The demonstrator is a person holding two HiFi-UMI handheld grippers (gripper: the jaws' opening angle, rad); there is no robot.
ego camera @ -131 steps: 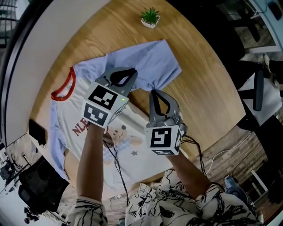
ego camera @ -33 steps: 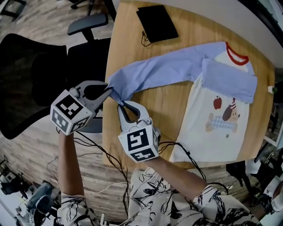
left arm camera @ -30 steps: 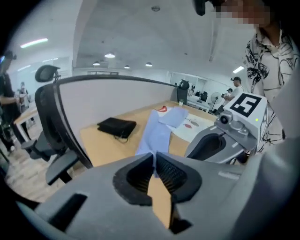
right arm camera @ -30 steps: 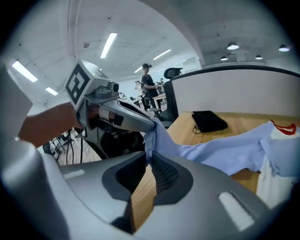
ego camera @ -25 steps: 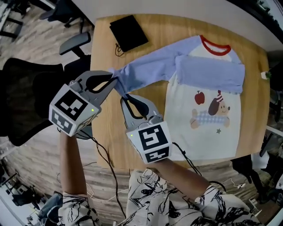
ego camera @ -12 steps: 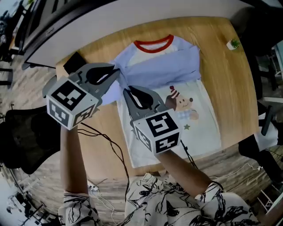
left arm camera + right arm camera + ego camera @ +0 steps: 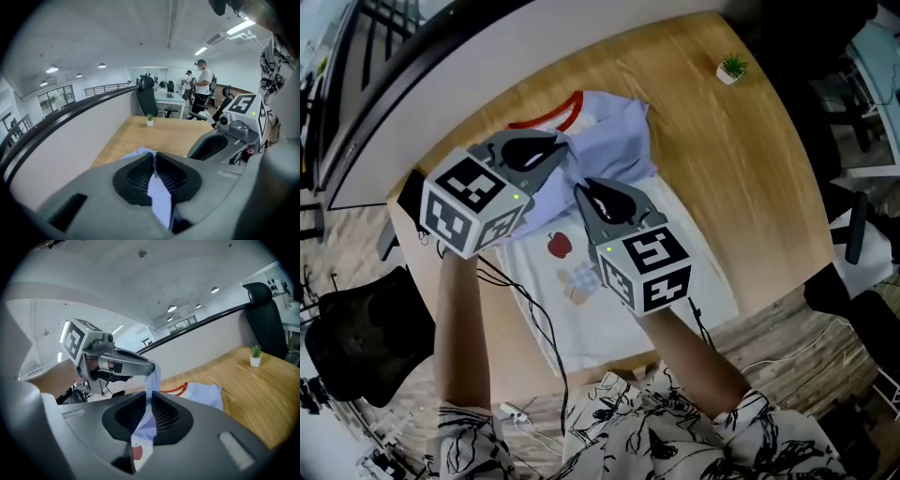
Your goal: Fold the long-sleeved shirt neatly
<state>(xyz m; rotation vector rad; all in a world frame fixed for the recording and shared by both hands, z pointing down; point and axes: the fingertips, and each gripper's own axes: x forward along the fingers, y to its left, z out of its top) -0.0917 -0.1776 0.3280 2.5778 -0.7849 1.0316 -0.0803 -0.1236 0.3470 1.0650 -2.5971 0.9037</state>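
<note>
The long-sleeved shirt (image 7: 581, 314) lies on the wooden table (image 7: 722, 159), white body with an apple print, red collar (image 7: 561, 116) and blue sleeves. One blue sleeve (image 7: 614, 141) is gathered over the chest. My left gripper (image 7: 566, 149) hangs above the collar area, shut on a strip of that blue sleeve (image 7: 159, 197). Close beside it, my right gripper (image 7: 580, 188) is shut on the same sleeve cloth (image 7: 146, 420). In the left gripper view the left gripper (image 7: 153, 155) pinches cloth between its pads. The right gripper (image 7: 149, 398) does likewise, and the cloth runs up to the left one's tip.
A small potted plant (image 7: 732, 68) stands near the table's far right corner. A black office chair (image 7: 347, 342) sits off the table's left side. Cables (image 7: 539, 328) trail from the grippers over the shirt. People stand far off in the room (image 7: 202, 82).
Both grippers have carried the blue sleeve from beyond the table's left edge across onto the shirt's chest. The head view has swung round with them.
</note>
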